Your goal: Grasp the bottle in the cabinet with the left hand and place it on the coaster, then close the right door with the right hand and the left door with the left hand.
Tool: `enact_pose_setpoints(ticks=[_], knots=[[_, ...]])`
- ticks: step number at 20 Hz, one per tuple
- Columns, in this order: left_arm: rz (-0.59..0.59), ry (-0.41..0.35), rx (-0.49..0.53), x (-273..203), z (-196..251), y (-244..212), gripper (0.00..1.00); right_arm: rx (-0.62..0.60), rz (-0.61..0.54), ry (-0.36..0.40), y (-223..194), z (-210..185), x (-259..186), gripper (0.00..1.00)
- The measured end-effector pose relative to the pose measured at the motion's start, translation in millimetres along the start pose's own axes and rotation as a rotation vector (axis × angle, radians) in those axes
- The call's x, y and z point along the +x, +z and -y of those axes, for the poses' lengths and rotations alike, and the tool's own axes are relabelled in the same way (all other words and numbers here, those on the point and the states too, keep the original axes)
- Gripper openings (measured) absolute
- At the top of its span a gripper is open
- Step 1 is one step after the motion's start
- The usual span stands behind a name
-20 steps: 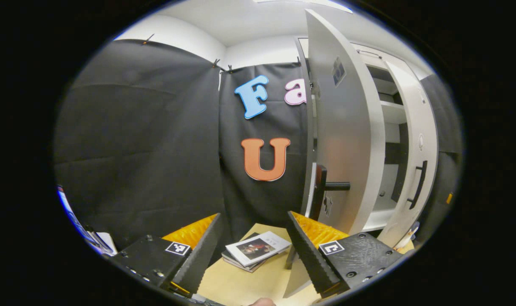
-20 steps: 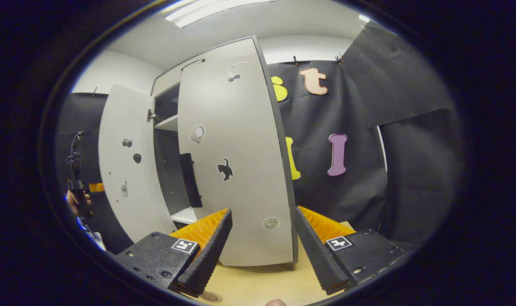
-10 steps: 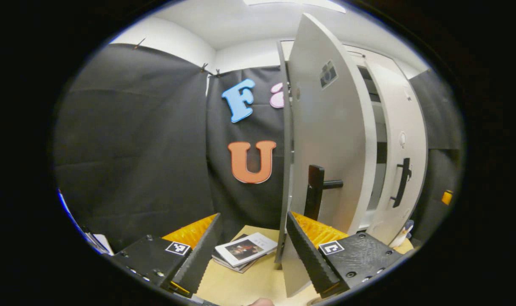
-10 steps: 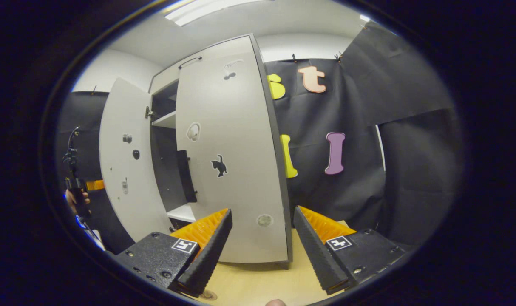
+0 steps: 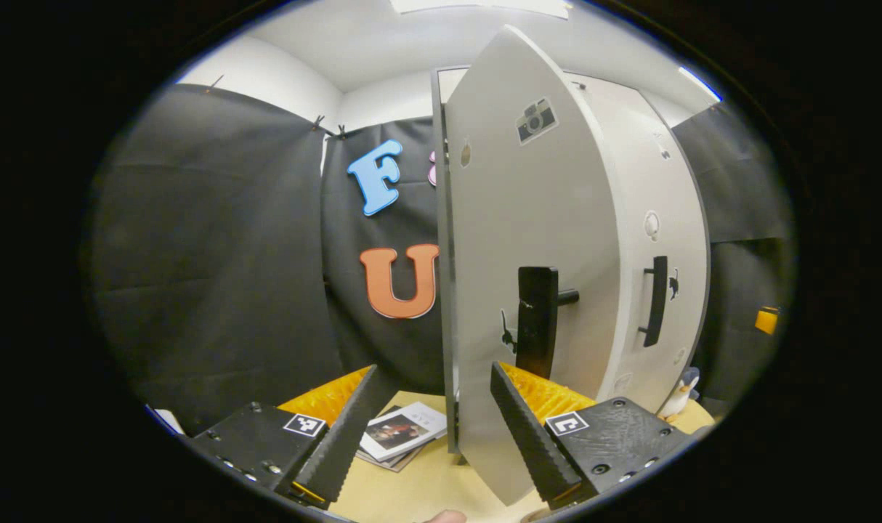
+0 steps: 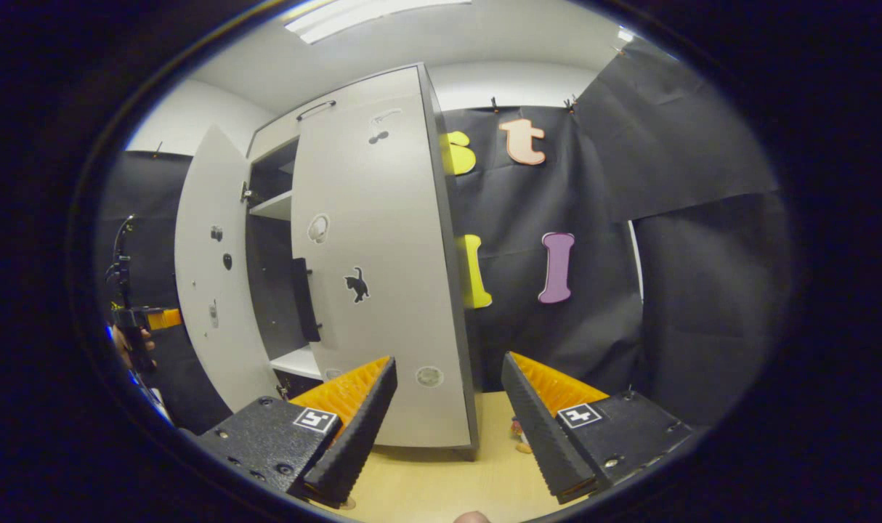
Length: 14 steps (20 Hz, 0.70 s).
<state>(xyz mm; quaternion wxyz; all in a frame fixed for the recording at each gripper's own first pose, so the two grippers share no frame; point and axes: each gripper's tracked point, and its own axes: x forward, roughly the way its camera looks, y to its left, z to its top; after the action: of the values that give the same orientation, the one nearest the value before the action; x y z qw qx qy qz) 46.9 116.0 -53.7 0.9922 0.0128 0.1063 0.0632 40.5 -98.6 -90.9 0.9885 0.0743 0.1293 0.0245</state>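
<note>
In the left gripper view the white left door (image 5: 528,240) stands close ahead, part-way swung in, with its black handle (image 5: 537,319) just above my right finger. My left gripper (image 5: 434,428) is open, and the door's free edge stands between its fingers without being gripped. Behind it the right door (image 5: 659,218) with its handle (image 5: 657,301) lies nearly flush. In the right gripper view the right door (image 6: 383,290) is almost shut and the left door (image 6: 208,290) stands ajar, with a shelf (image 6: 274,207) showing in the gap. My right gripper (image 6: 448,428) is open and holds nothing, a short way off the right door.
A stack of books (image 5: 401,432) lies on the wooden tabletop (image 5: 419,487) left of the cabinet. A small penguin figure (image 5: 679,396) stands at the cabinet's right foot. A hand (image 6: 132,338) holds the other gripper at the far left of the right gripper view.
The left door has swung further toward the cabinet, hiding most of the shelves in the left gripper view. The right door has closed a little more. Both grippers stayed open.
</note>
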Motion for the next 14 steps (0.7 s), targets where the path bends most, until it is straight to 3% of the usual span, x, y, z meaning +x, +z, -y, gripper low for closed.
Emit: enact_pose_setpoints(ticks=[8,11,14], knots=[[-0.022,-0.138,0.064,22,55,-6,1.0,-0.016,0.027,-0.029,7,13,-17,0.95],[-0.007,-0.171,0.091,35,75,-3,0.94,-0.019,0.032,-0.049,7,19,-21,0.95],[-0.009,-0.201,0.073,48,94,-2,0.94,-0.017,0.035,-0.072,9,26,-28,0.95]])
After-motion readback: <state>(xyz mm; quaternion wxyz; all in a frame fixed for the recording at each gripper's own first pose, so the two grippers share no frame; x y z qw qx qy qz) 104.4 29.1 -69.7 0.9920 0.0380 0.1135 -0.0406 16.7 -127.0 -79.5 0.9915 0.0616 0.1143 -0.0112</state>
